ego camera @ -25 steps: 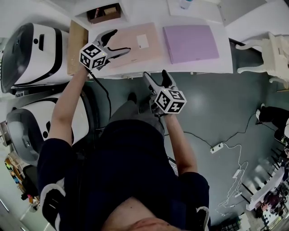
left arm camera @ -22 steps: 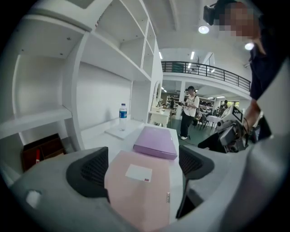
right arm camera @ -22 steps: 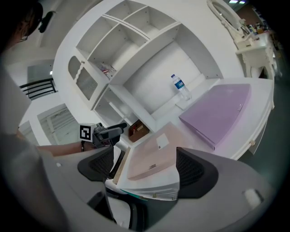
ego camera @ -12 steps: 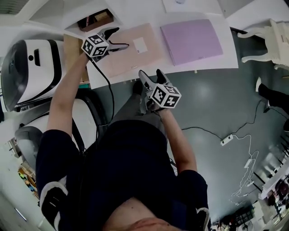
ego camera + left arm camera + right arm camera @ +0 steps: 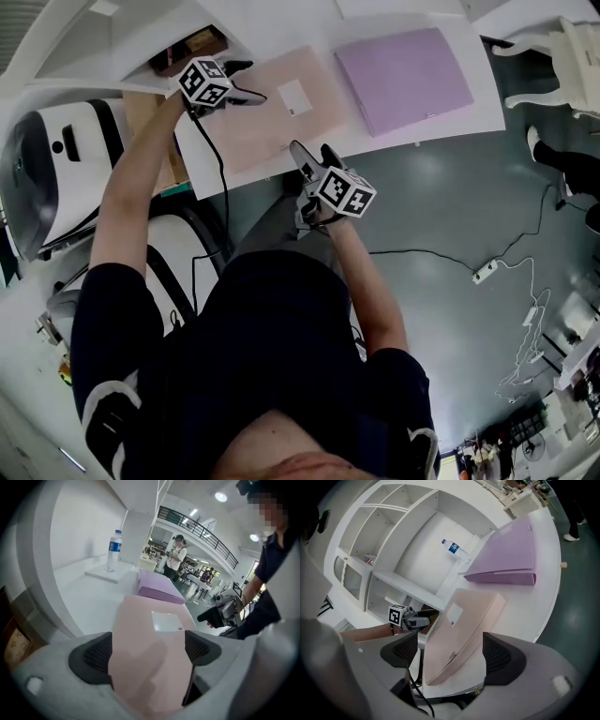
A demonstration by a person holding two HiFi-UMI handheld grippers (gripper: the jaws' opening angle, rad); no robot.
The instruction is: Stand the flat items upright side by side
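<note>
The pink folder [image 5: 272, 117] is seen lying on the white tabletop [image 5: 483, 94], with a small white label [image 5: 294, 97] on its upper face. The purple folder [image 5: 405, 77] lies just beside it on the same tabletop, also on its broad face, and neither is stood upright. A narrow strip of bare tabletop is left between the two.

The left gripper [image 5: 246, 82] is held at the pink folder's left end. Its jaws are spread wide, and in the left gripper view the folder's near end is seen reaching in between the two pads and filling the gap. No clamping is shown.

The right gripper [image 5: 312, 155] is held off the tabletop's near edge, above the floor, and is pointed at the pink folder's near corner. Its jaws are likewise spread wide and nothing is held between them; the folder is seen beyond them, apart from the pads.

A water bottle [image 5: 112, 550] is stood upright at the back of the tabletop, behind the purple folder. White shelving [image 5: 417, 536] is seen behind the tabletop.
</note>
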